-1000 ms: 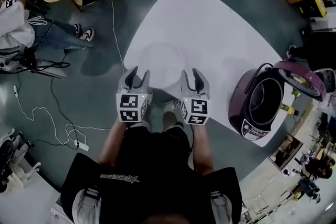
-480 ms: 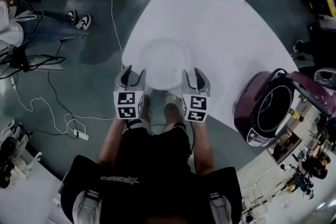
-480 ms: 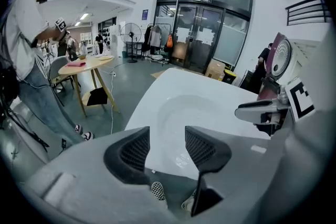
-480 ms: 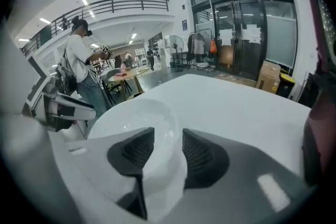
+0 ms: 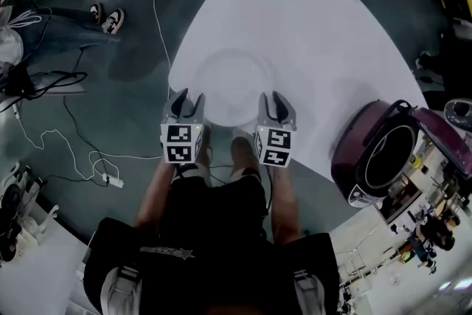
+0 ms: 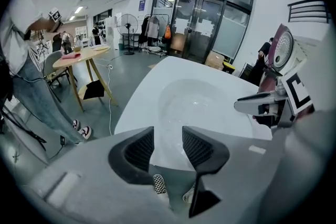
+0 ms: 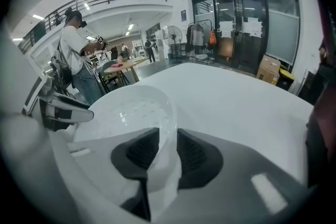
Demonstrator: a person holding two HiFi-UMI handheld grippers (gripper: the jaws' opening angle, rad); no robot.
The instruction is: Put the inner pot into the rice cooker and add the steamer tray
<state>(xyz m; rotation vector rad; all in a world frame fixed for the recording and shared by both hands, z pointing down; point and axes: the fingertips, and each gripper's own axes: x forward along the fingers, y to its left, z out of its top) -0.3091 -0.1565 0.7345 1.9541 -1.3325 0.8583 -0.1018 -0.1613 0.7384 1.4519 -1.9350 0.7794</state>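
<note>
Between left hand-held gripper [image 5: 188,101] and right hand-held gripper [image 5: 273,101] lies steamer tray [image 5: 232,83], rim inside their open, just-closing jaws.

Steamer tray [image 5: 232,85] glossy white plastic; table [image 5: 317,33] matt; fingers [image 6: 137,150] ribbed black

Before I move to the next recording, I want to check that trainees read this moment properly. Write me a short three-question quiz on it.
1. True or false: the lid of the rice cooker is shut.
2. What stands between the jaws of the right gripper?
3. The steamer tray is: A) inside the cooker, B) on the white table, C) lifted in the air.
Key: 1 false, the lid stands open. 2 The steamer tray's rim; those jaws have just been closing. 3 B.
</note>
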